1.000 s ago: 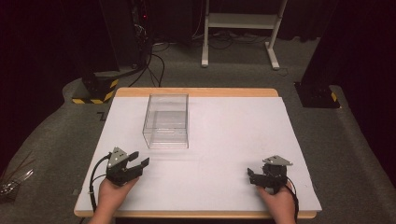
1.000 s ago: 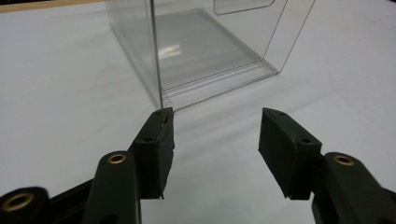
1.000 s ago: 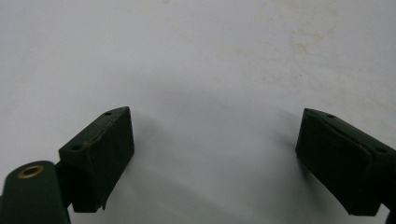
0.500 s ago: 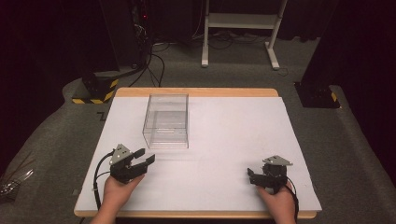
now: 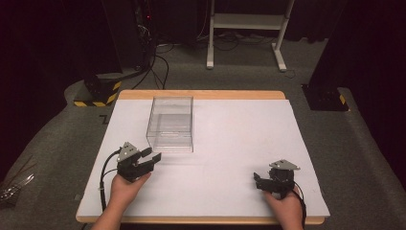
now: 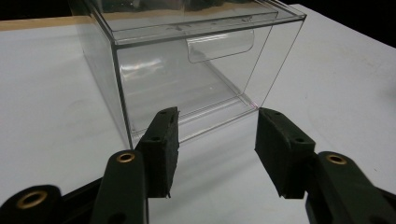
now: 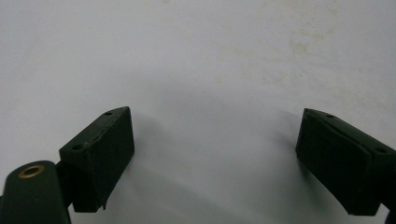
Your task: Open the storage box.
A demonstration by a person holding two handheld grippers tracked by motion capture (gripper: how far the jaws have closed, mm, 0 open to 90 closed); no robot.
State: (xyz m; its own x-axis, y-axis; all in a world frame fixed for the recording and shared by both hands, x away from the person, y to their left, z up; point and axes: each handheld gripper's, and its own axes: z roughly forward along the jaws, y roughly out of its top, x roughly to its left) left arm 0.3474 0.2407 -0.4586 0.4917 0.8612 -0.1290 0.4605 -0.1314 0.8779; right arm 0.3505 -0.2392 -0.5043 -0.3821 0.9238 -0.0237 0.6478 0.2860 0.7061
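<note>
A clear plastic box [image 5: 170, 123] with a lid stands on the white table [image 5: 239, 129], left of centre. My left gripper [image 5: 152, 157] hovers just in front of the box's near left corner, pointing at it. In the left gripper view the box [image 6: 187, 70] is close ahead, beyond the left gripper [image 6: 217, 140]. Its jaws are open and have just been closing a little, with nothing between them. My right gripper [image 5: 259, 181] rests near the front right of the table, pointing left. The right gripper [image 7: 212, 140] is open wide over bare table.
The table has a wooden rim [image 5: 201, 94] at the back. On the floor behind it are black stands, cables [image 5: 153, 62], a yellow-and-black striped base [image 5: 98, 96] at the left and a white frame [image 5: 246, 28].
My left gripper has edged forward and right toward the box, and its jaws have narrowed slightly. The right gripper has not moved.
</note>
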